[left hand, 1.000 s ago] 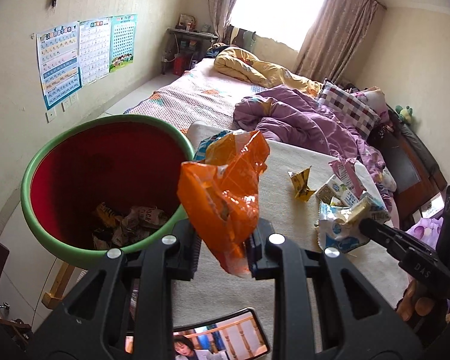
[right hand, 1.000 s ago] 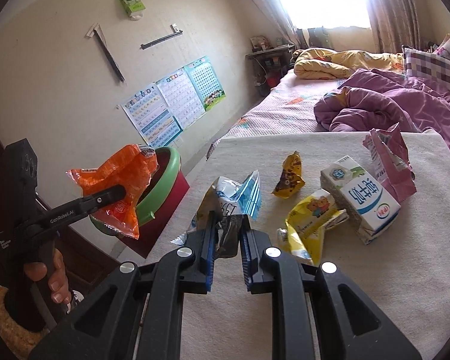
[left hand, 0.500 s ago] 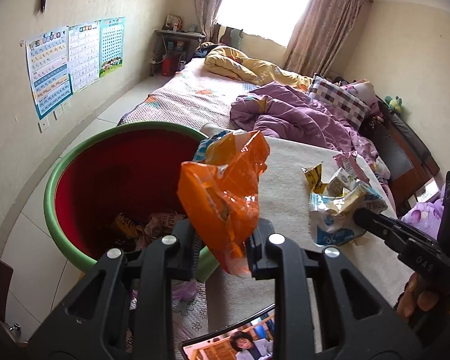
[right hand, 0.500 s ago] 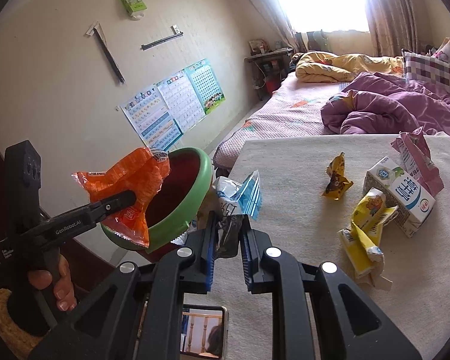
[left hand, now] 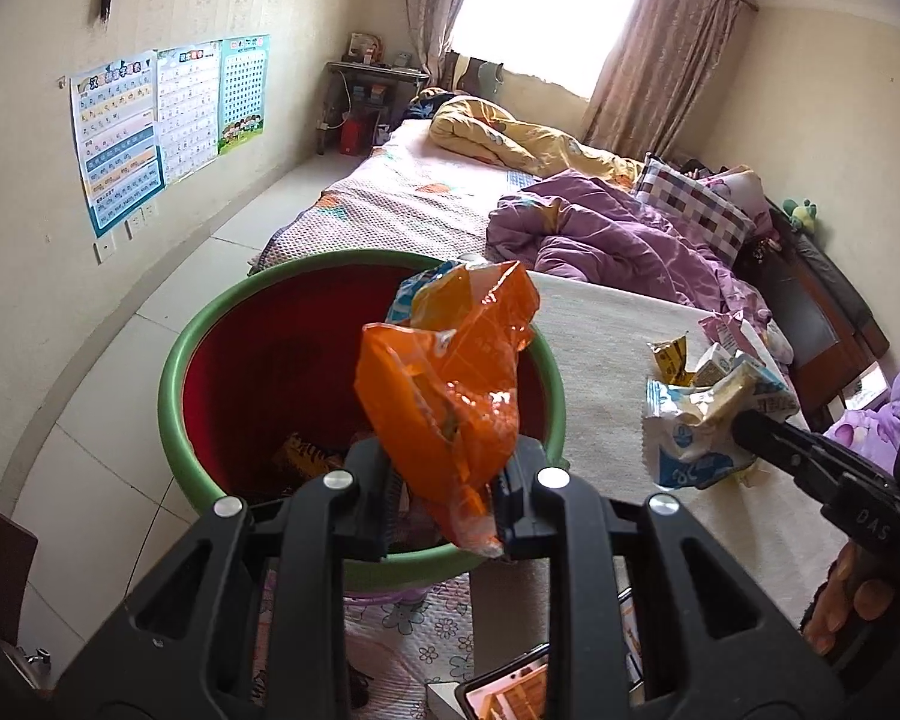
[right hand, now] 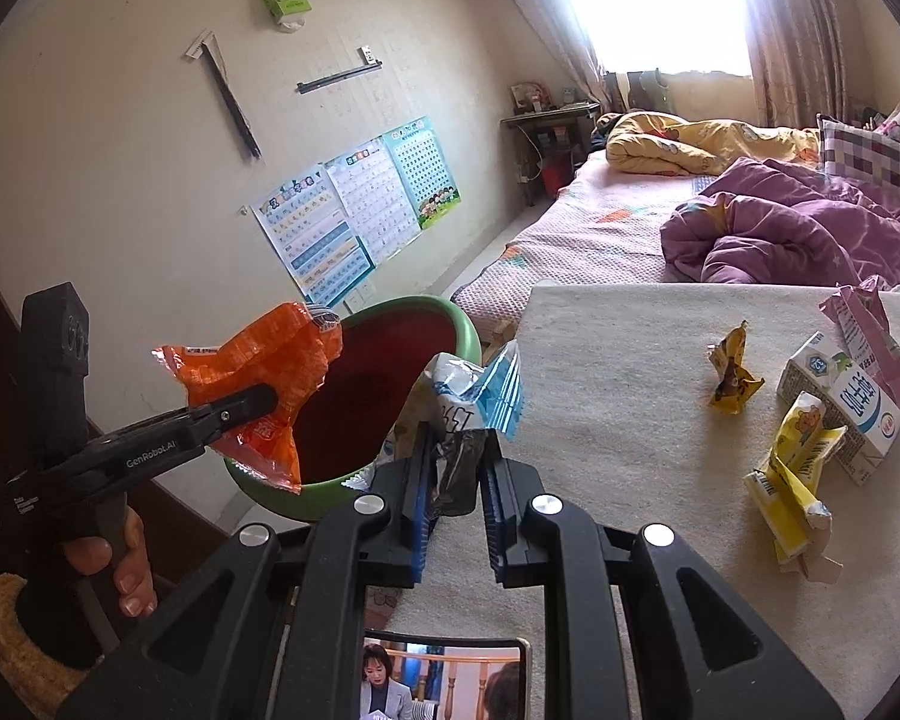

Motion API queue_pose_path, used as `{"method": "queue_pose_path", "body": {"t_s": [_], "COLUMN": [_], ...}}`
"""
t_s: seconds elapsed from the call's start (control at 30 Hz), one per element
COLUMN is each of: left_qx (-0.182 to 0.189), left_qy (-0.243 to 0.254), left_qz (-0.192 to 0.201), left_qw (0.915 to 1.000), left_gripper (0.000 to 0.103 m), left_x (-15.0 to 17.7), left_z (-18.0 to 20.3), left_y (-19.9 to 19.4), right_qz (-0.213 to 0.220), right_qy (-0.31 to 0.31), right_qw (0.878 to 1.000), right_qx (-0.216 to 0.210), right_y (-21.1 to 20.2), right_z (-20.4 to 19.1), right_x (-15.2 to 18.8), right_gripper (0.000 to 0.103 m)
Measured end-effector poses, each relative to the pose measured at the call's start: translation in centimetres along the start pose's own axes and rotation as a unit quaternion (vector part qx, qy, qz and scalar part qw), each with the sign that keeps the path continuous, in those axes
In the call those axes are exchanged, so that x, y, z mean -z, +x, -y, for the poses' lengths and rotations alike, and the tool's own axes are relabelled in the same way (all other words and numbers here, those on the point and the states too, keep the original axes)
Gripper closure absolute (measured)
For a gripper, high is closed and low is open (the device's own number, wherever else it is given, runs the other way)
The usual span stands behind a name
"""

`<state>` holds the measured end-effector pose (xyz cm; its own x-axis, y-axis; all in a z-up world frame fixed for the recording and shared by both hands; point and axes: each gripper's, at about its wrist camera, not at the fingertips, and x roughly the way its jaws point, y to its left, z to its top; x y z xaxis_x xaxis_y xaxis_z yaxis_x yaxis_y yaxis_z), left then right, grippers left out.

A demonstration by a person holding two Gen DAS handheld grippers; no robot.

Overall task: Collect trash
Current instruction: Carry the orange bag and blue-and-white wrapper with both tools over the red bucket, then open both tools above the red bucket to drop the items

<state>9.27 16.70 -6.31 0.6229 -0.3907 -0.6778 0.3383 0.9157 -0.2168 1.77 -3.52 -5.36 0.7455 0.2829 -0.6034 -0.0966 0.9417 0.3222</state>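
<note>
An orange wrapper (left hand: 450, 396) is pinched at its lower end between the closed jaws of the left gripper (left hand: 444, 498), so that the crumpled bulk hangs free above the green-rimmed red bin (left hand: 180, 372) and can be dropped once the jaws part. In the right wrist view, a blue-and-white wrapper (right hand: 474, 396) is clamped the same way in the right gripper (right hand: 456, 480), jaws nearly shut on its silvery tail, with the bin at about ten o'clock of it. More trash is left on the beige mat (right hand: 618, 348): a milk carton (right hand: 840, 396), a yellow packet (right hand: 792, 480), a small yellow wrapper (right hand: 732, 372) and a pink bag (right hand: 870, 330) (all at two to three o'clock). Compared with a second ago, both grippers have been carried toward the bin, whose mouth now lies under the orange wrapper instead of at nine o'clock; neither grip has been loosened.
</note>
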Motion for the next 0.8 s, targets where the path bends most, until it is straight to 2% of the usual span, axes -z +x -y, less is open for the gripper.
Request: {"method": "queue_pose_path", "body": {"t_s": [0.37,0.8], "left_qx": [-0.002,-0.021], "left_qy": [0.003,-0.006], "left_qz": [-0.004,-0.021], "left_qw": [1.0,0.9995], "left_gripper": [0.079,0.079], "left_x": [-0.5,-0.2], "left_z": [-1.3,-2.8], "left_y": [0.8,1.8], "right_qz": [-0.004,-0.022], "right_qy": [-0.013,-0.03], "right_qw": [1.0,0.999], "right_qx": [0.003,-0.02], "right_y": [1.6,4.7], "right_z": [-1.8,-3.9], "right_x": [-1.0,-1.5], "right_gripper": [0.087,0.087]}}
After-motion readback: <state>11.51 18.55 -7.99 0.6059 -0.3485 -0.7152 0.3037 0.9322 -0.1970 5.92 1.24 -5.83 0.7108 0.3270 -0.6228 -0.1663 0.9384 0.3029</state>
